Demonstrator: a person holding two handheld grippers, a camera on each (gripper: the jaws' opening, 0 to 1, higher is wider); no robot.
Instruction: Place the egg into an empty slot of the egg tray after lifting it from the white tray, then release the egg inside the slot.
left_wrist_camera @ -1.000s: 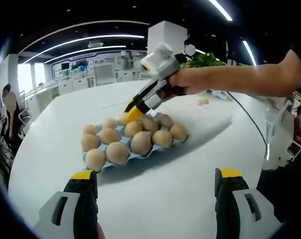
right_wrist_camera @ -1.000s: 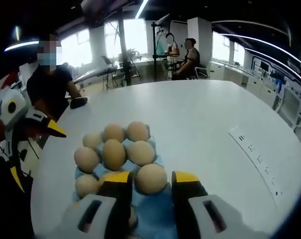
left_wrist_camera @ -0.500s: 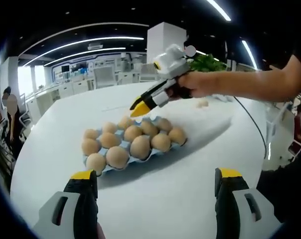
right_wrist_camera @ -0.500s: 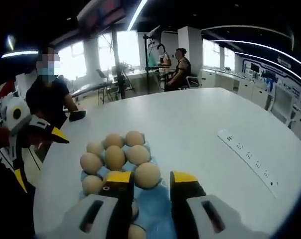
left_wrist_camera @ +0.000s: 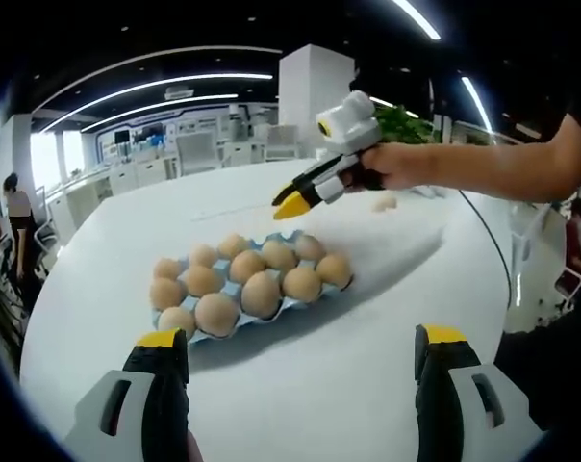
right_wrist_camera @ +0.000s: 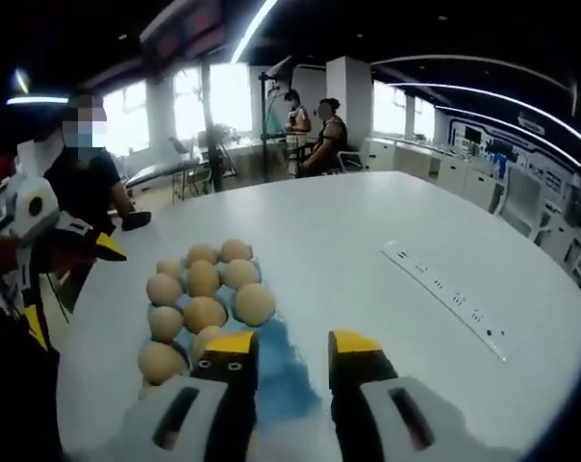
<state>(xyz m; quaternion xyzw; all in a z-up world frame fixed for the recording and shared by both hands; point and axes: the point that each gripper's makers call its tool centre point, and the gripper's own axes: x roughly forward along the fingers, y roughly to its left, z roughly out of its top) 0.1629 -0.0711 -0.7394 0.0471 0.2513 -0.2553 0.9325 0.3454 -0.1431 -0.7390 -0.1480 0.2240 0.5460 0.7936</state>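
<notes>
A blue egg tray lies on the white table, with several brown eggs in its slots. My left gripper hangs low in front of it, open wide and empty. Above the tray's far side my right gripper floats in a person's hand. In the right gripper view, my right gripper is open by a narrow gap with nothing between its fingers. The egg tray sits below and ahead with its eggs. One loose egg lies farther back on the table.
A white power strip lies on the table right of the tray. A person sits at the table's far edge, others stand behind. Green leaves rise behind the hand. A cable trails over the table.
My right gripper has lifted up and away from the egg tray, leaving the egg that was between its fingers in a slot. The left gripper has stayed put.
</notes>
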